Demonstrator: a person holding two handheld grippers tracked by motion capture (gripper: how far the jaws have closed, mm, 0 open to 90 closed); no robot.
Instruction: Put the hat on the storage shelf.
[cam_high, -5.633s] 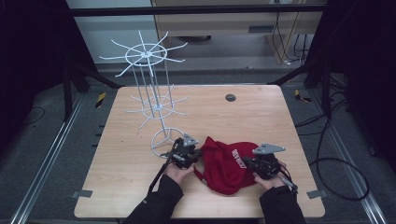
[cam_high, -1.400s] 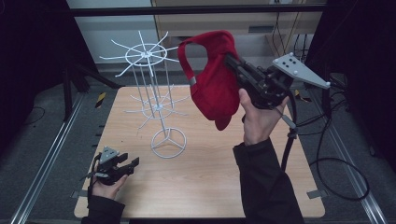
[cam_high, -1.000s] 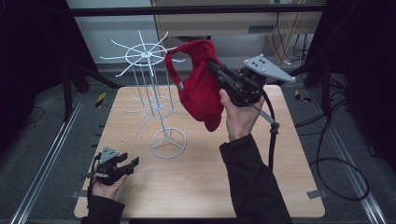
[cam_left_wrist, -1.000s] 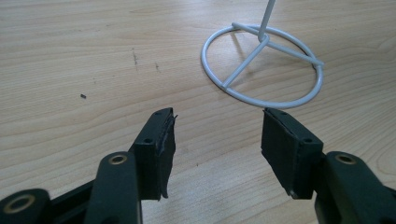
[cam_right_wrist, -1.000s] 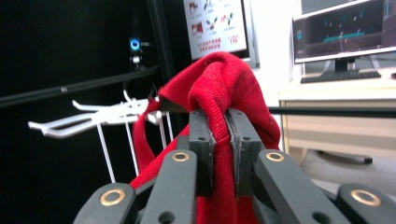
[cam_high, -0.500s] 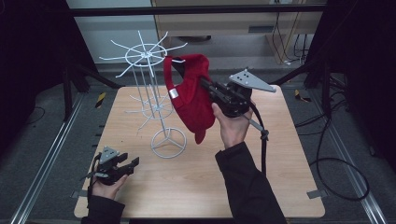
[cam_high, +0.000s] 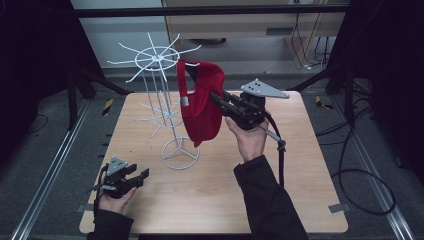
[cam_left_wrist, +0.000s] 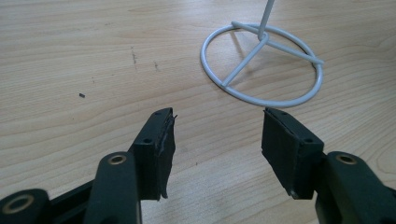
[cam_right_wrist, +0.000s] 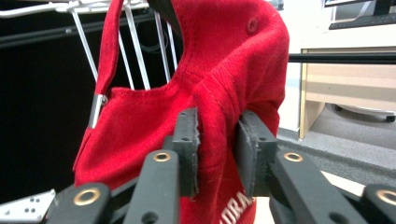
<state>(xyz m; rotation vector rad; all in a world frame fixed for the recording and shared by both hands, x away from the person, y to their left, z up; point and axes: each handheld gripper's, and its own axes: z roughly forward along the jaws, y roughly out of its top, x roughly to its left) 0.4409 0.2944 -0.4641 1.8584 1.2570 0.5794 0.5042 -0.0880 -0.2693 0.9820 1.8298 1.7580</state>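
right gripper (cam_high: 220, 98) was clamped on a fold of the red cap (cam_high: 202, 107), holding it up in the air w/ the cap hanging just beside the white wire rack (cam_high: 165, 100), on the rack's right. cap's strap (cam_high: 180, 85) ran up next to the rack's top spokes; couldn't tell if it hooked one. left gripper (cam_high: 140, 176) rested low on the worktop (cam_high: 300, 165) near the rack's ring base (cam_left_wrist: 261, 65), front-left of it, jaws spread wide w/ nothing between them. cable (cam_high: 280, 155) hung from the right gripper down past the sleeve.
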